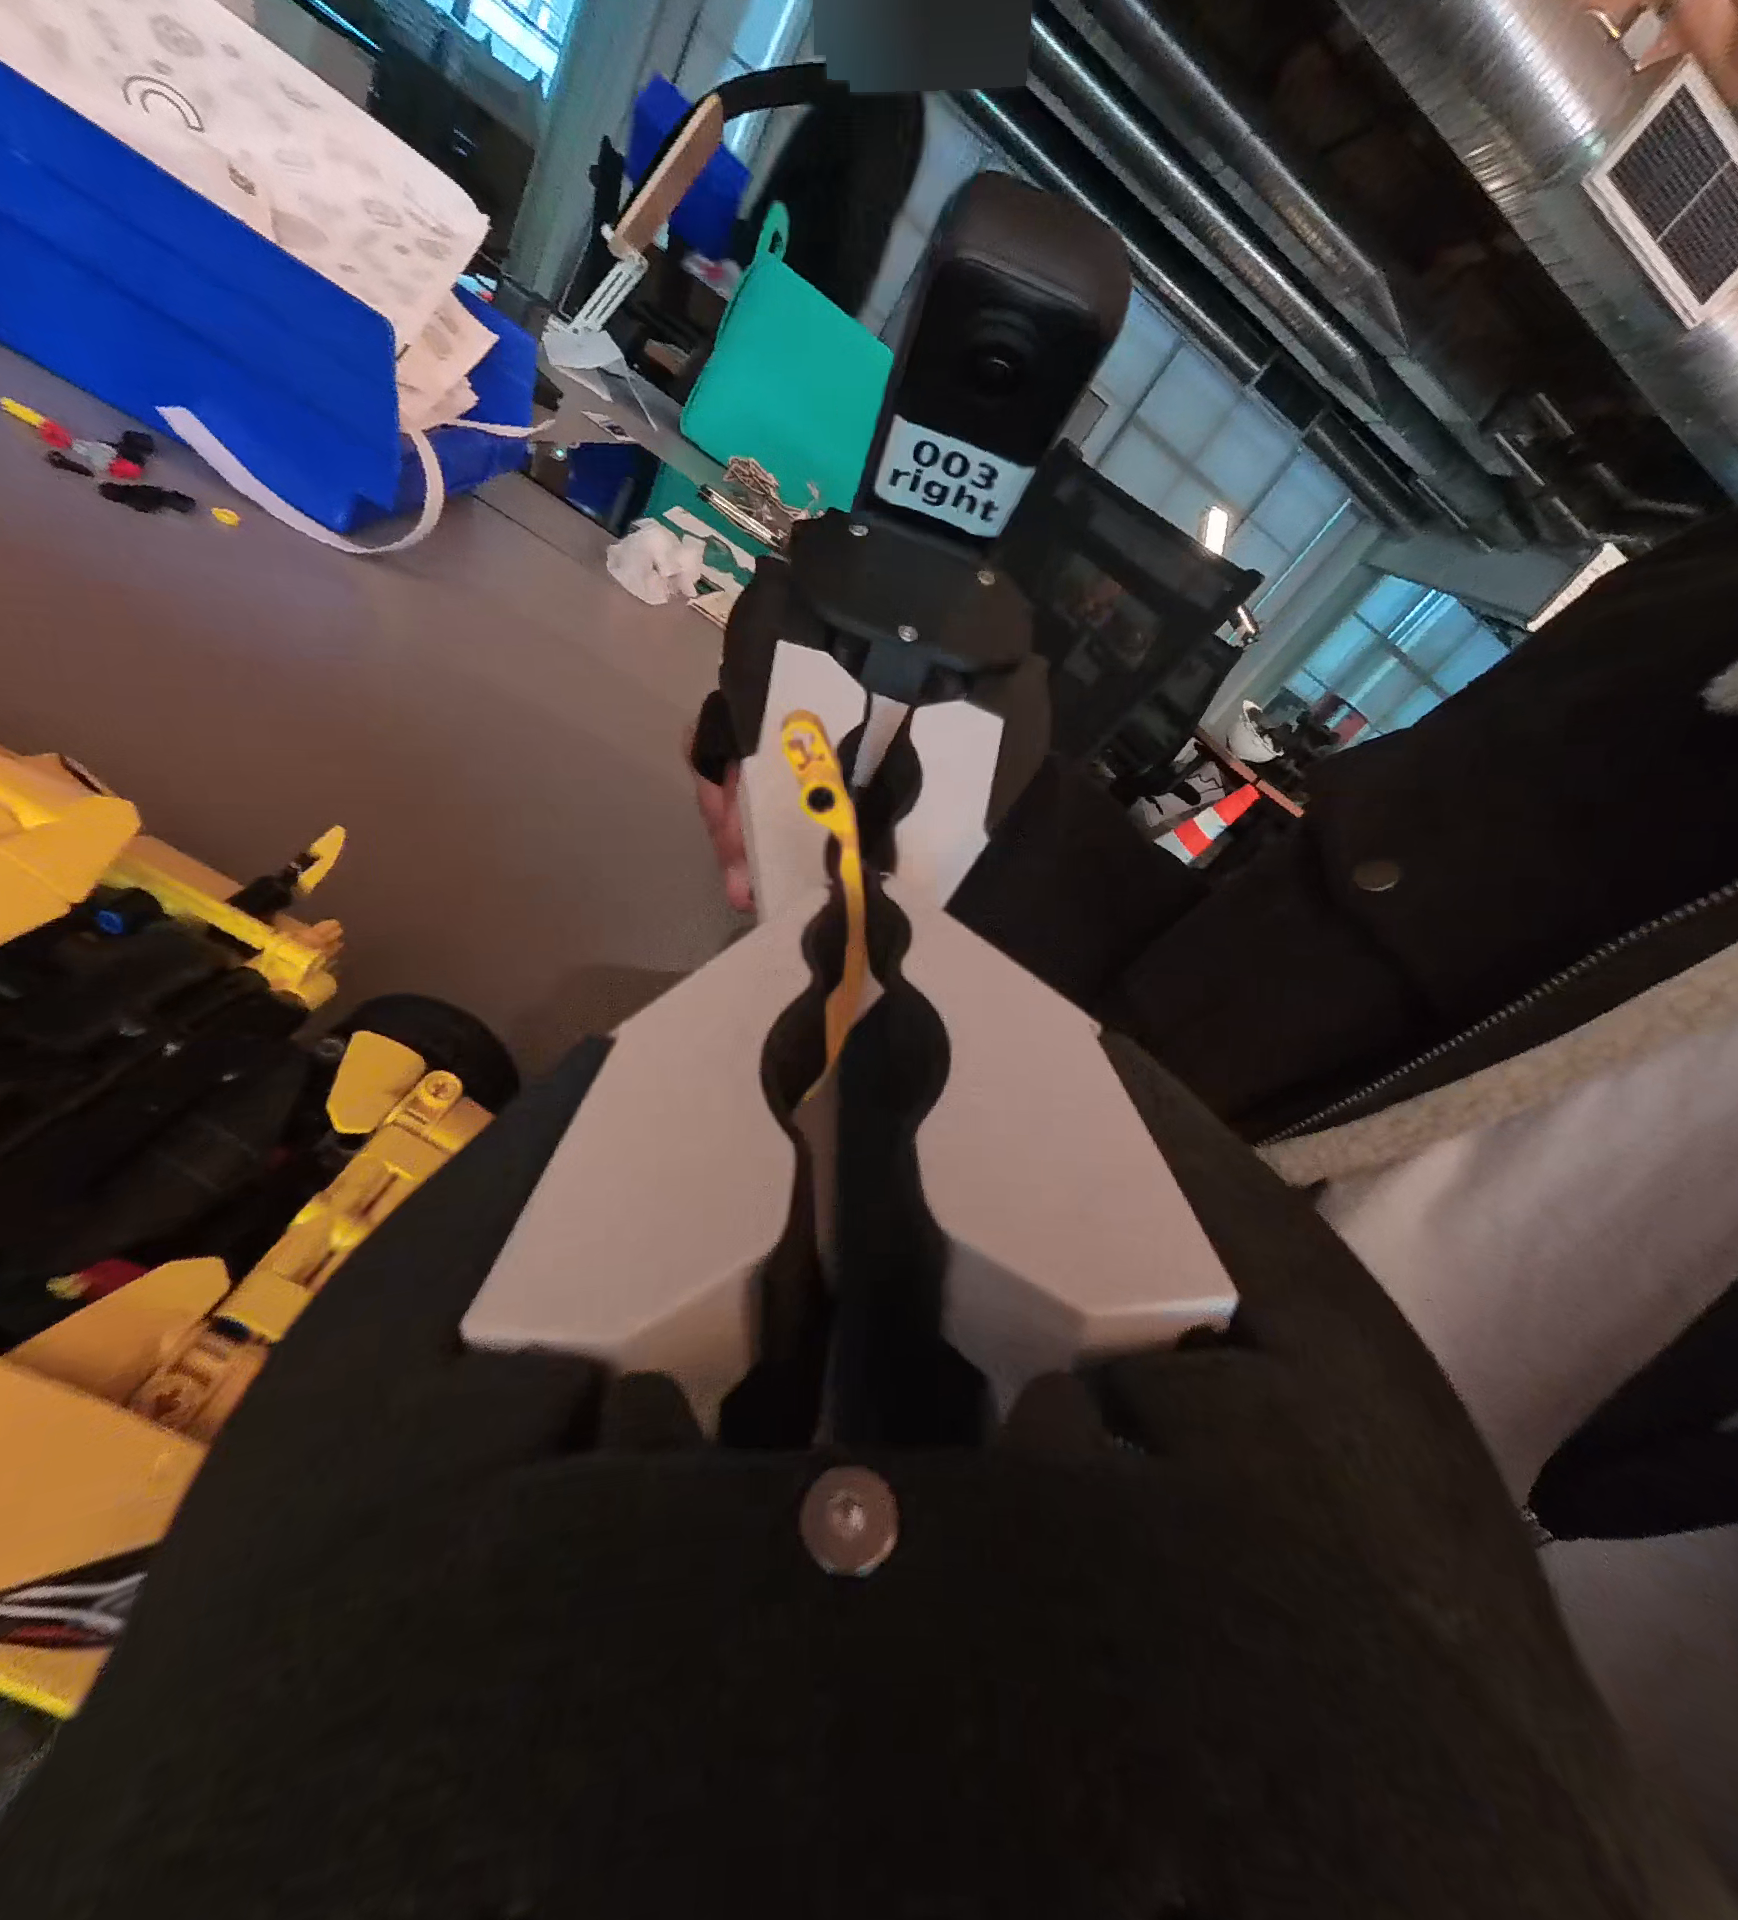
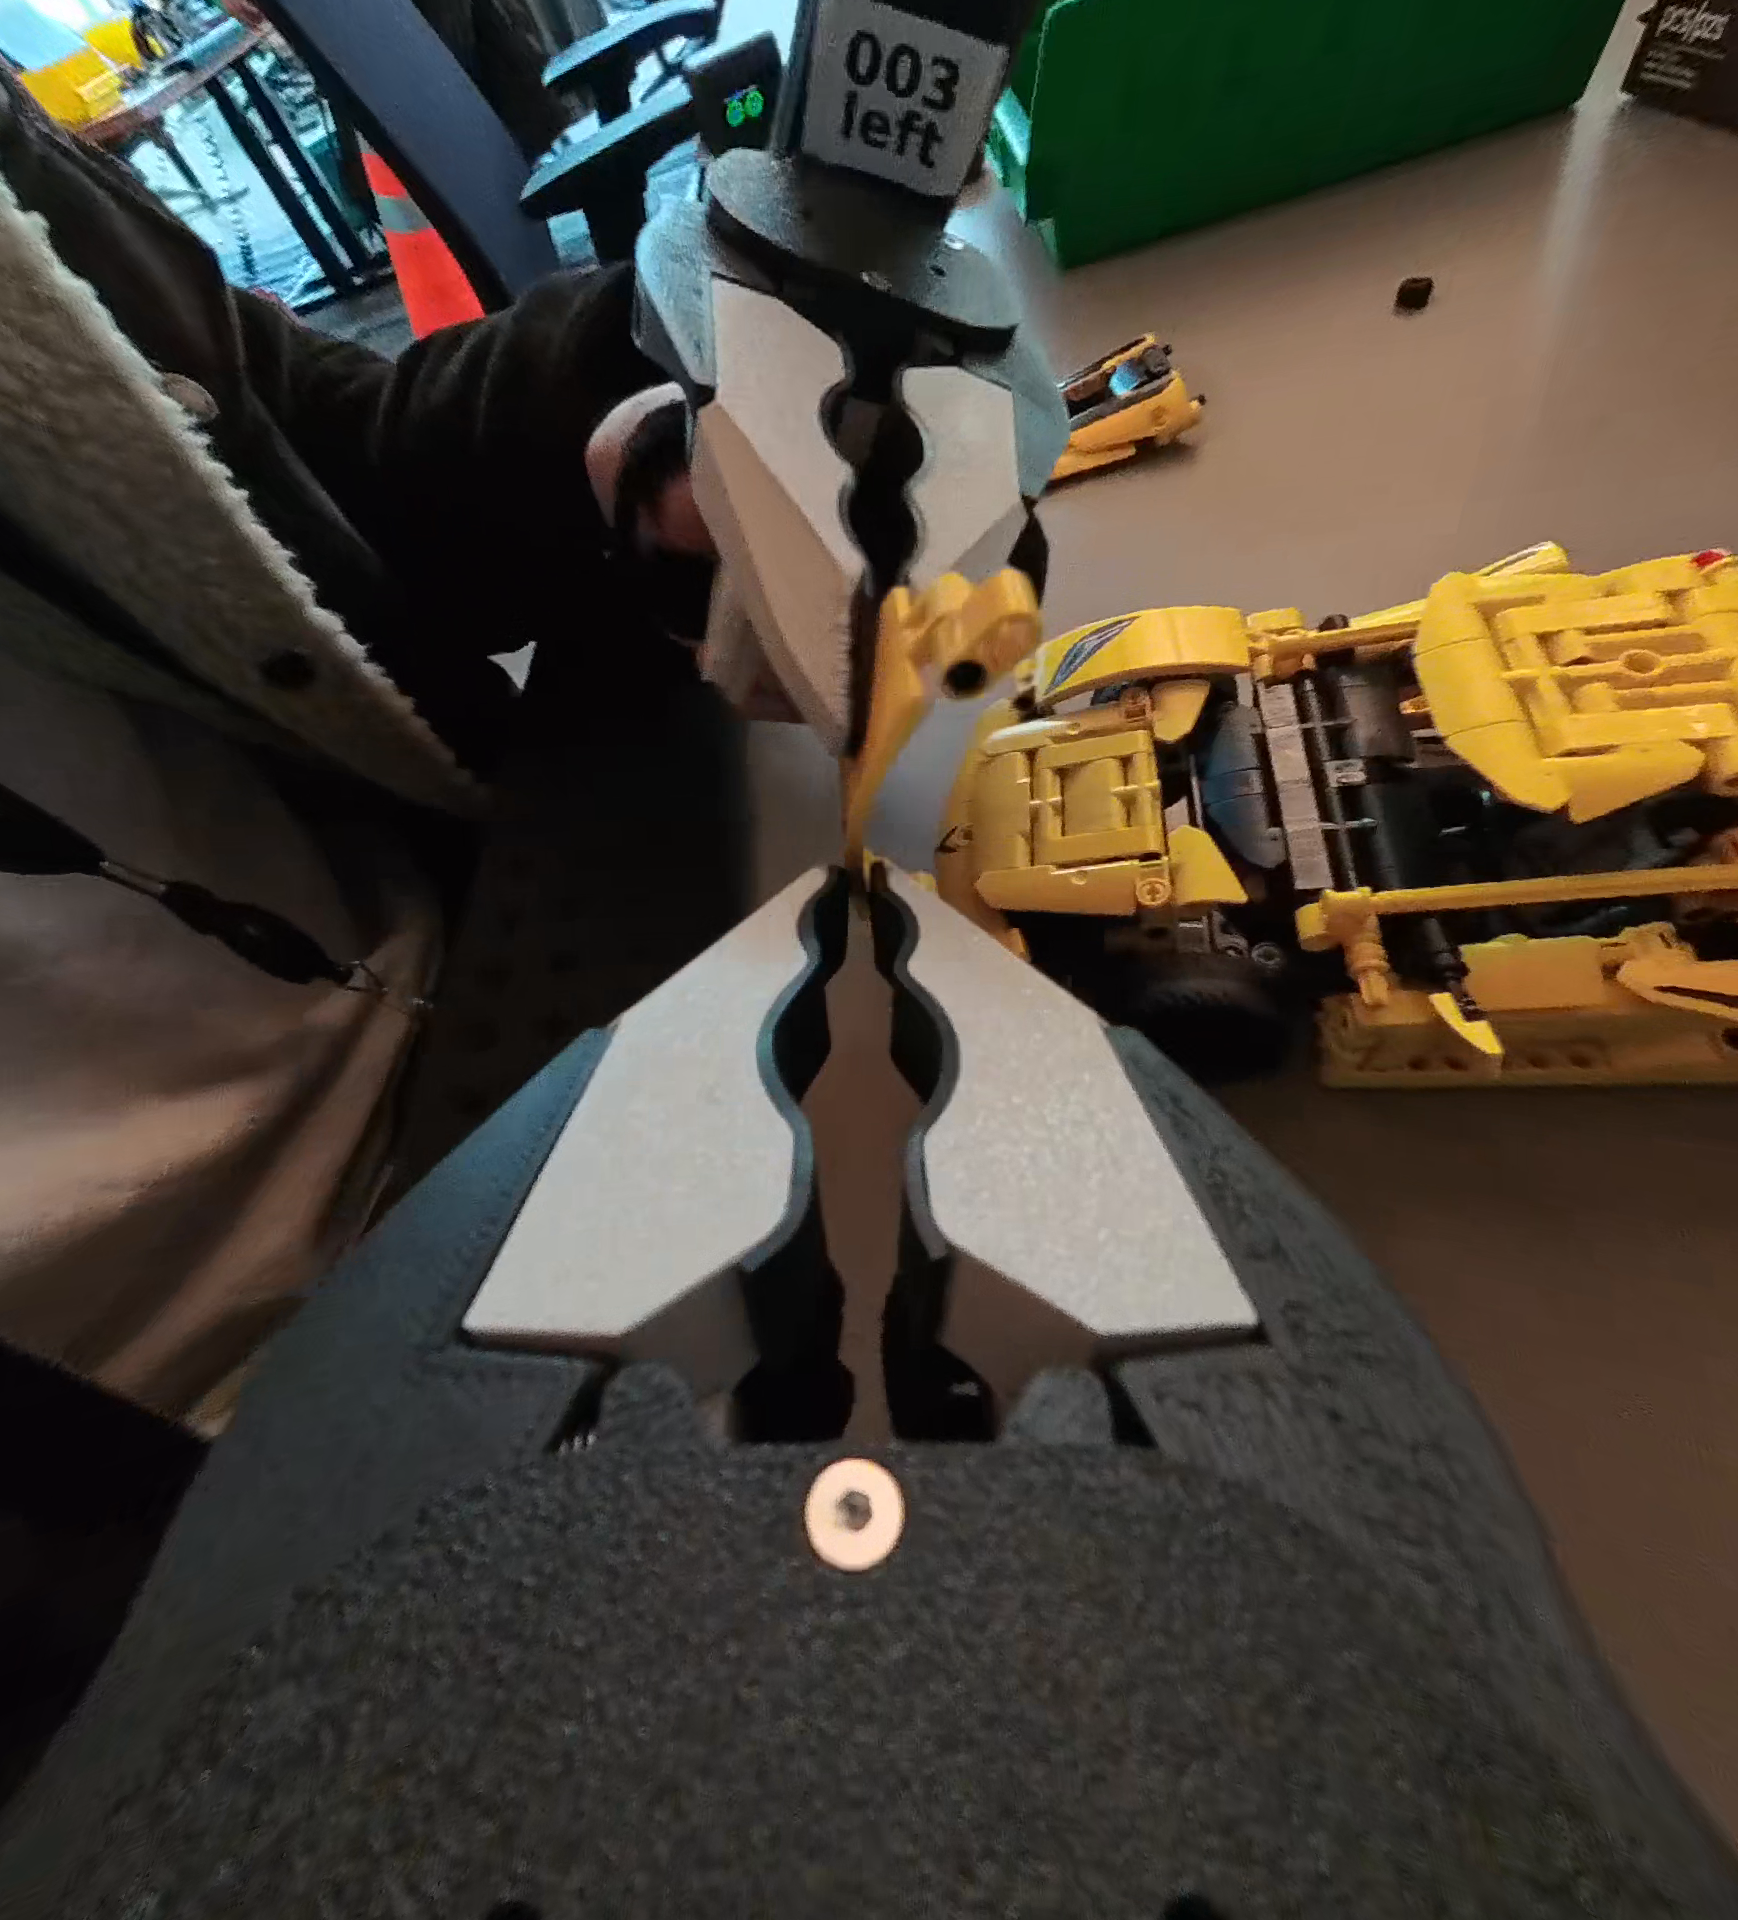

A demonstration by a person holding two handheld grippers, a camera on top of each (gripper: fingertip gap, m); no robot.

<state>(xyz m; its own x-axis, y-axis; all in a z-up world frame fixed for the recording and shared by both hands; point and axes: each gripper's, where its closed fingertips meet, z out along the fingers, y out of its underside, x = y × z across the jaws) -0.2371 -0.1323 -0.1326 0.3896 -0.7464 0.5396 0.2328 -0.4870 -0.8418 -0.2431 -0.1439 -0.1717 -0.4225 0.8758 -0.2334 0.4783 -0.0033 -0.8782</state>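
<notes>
your left gripper [image 1: 849, 940] and right gripper [image 2: 852, 871] face each other tip to tip above the grey table [image 2: 1467, 1403], each pinched closed on an opposite end of one thin yellow brick piece [image 2: 932, 665]. the yellow brick-built car [image 2: 1416, 821] lies on the table just beside them, a smaller yellow sub-assembly [image 2: 1125, 405] farther back.

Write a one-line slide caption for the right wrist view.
Two black-and-grey grippers, right and left, pinch one thin yellow plastic piece beside a yellow brick-built car.
</notes>
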